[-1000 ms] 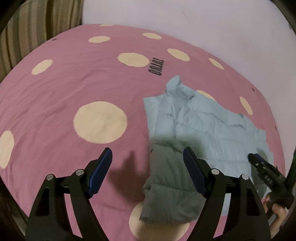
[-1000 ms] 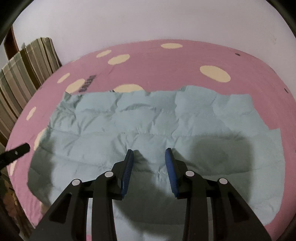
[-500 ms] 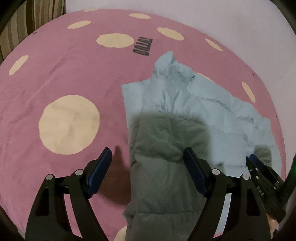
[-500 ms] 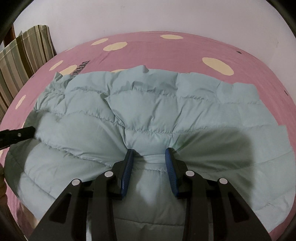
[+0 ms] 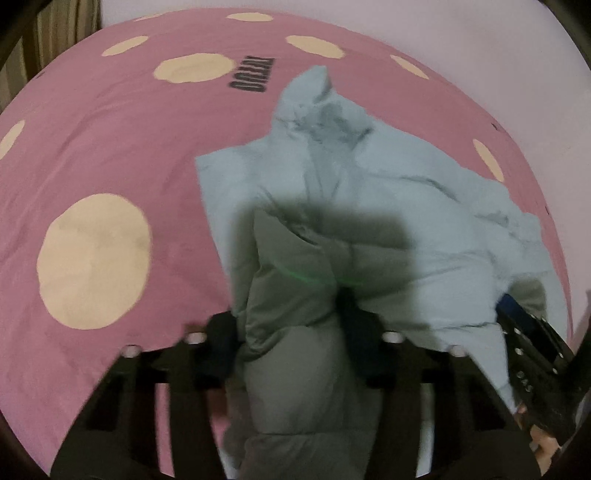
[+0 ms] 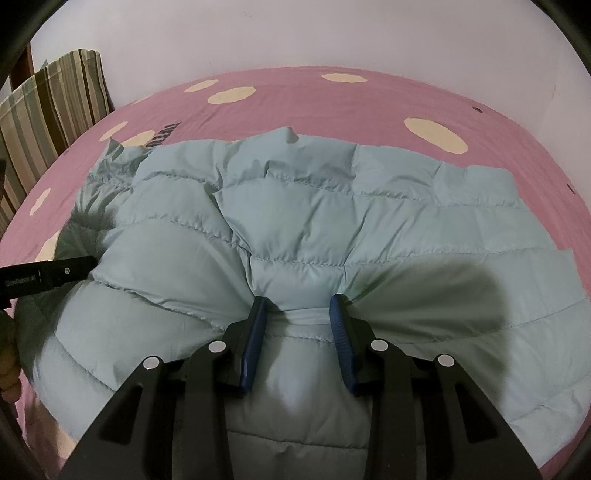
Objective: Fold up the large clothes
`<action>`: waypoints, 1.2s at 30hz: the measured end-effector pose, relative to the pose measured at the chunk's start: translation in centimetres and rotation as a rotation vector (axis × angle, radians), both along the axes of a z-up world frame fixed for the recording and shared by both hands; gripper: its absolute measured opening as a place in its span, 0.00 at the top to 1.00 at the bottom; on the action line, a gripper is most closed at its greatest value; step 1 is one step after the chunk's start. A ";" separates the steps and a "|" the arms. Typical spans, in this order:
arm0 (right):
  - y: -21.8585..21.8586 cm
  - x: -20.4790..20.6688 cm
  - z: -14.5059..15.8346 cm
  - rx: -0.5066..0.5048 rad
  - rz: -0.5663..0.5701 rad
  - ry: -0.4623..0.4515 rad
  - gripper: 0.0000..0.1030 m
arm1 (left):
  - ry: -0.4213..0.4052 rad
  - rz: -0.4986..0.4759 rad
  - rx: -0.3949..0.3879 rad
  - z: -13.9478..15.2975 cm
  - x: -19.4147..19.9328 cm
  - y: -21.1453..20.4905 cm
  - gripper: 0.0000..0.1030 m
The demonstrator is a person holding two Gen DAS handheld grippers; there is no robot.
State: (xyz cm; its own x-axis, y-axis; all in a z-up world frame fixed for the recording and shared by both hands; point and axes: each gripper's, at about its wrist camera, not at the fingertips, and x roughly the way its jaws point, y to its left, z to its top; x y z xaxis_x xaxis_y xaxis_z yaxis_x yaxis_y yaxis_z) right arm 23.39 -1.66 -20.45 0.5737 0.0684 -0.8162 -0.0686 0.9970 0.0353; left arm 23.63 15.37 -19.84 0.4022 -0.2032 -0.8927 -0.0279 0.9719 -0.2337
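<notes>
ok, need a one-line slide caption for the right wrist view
Right gripper pinching a bunched fold of a pale blue puffer jacket spread on a pink spotted bedsheet.

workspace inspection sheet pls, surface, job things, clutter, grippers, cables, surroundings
surface: pink bed cover with cream dots and dark lettering.
job's things: pale blue quilted jacket spread on the cover, bunched up toward both grippers.
clutter: nothing seen.
grippers: right gripper shut on a pinch of the jacket; left gripper blurred, jaws closing with a thick fold of the jacket between them, fabric bulging around the jaws.
cables: nothing seen.
surroundings: plain pale wall behind the bed; striped fabric at the far left; part of a hand at the left edge.
</notes>
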 end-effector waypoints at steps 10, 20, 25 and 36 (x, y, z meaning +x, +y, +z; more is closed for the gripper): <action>0.3 0.0 -0.3 -0.022 0.000 -0.011 0.65 | -0.086 -0.011 0.048 4.0 -1.0 -2.2 0.89; 0.4 -0.1 0.2 -0.033 0.003 -0.027 0.65 | -0.186 -0.053 0.060 9.9 -2.5 -5.1 0.90; -1.8 -0.9 2.4 0.026 -0.019 -0.050 0.65 | -0.221 -0.063 0.078 12.2 -3.1 -7.2 0.90; -12.7 -5.5 6.2 0.102 -0.148 -0.099 0.65 | -0.282 -0.165 0.158 15.3 -4.3 -17.0 0.90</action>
